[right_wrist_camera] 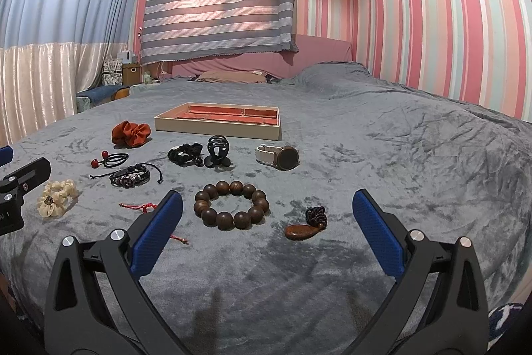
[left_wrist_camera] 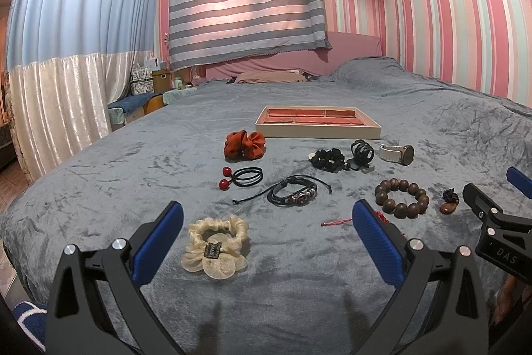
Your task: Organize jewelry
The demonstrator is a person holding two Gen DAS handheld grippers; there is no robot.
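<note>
Nothing sorted yet, by the look of it: tray (right_wrist_camera: 217, 127) standing at the far side of the grey blanket (right_wrist_camera: 399, 155), its red-lined compartments apparently bare, though the near wall hides part of the floor. Everything to be organized lying loose on the blanket in front of the tray: rust scrunchie (right_wrist_camera: 130, 132), red-ball hair tie (right_wrist_camera: 111, 159), leather bracelet (right_wrist_camera: 131, 178), cream scrunchie (right_wrist_camera: 56, 198), red cord (right_wrist_camera: 141, 206), black scrunchie (right_wrist_camera: 184, 154), claw clip (right_wrist_camera: 216, 152), watch (right_wrist_camera: 279, 156), bead bracelet (right_wrist_camera: 231, 205) and brown pendant (right_wrist_camera: 304, 227). Left gripper (left_wrist_camera: 266, 242) hovering low with jaws spread wide, holding nothing, cream scrunchie just ahead between the pads. Right gripper (right_wrist_camera: 266, 242) likewise wide and empty, bead bracelet and pendant lying just ahead inside the span of its pads. Whole job therefore judged still ahead: each piece to be lifted and carried to the tray, nearest ones probably first. As for writing, only "DAS" legible in white on the black body of the right gripper as caught from the left wrist view; a small dark patch with pale marks on the cream scrunchie, too small to read; watch face dark, no brand to be made out
</note>
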